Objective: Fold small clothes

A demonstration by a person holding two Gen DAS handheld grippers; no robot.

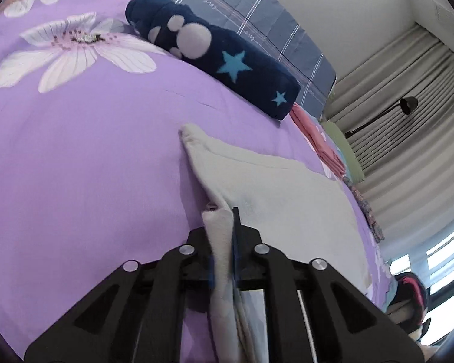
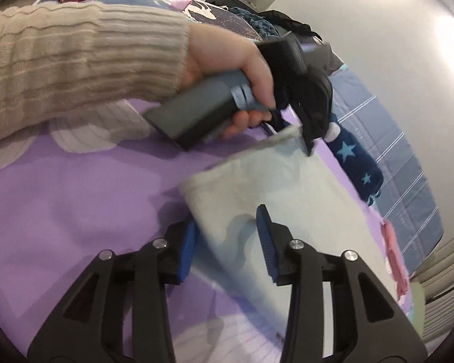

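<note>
A small white garment [image 1: 275,187] lies on the purple flowered bedsheet [image 1: 90,151]. My left gripper [image 1: 222,211] is shut on the garment's near edge, and a fold of white cloth runs up between its fingers. From the right wrist the same gripper [image 2: 305,142] shows at the garment's far corner, held by a hand [image 2: 227,54] in a beige knit sleeve. My right gripper [image 2: 227,227] stands open over the near part of the white garment [image 2: 287,187]. The cloth lies between the blue pads [image 2: 264,233], which do not press on it.
A rolled navy fleece piece [image 1: 215,57] with white paw print and blue stars lies beyond the garment. A pink cloth [image 1: 317,142] lies at the bed's far edge. A blue-grey checked quilt [image 1: 257,6], curtains [image 1: 408,90] and a black lamp [image 1: 408,104] are behind.
</note>
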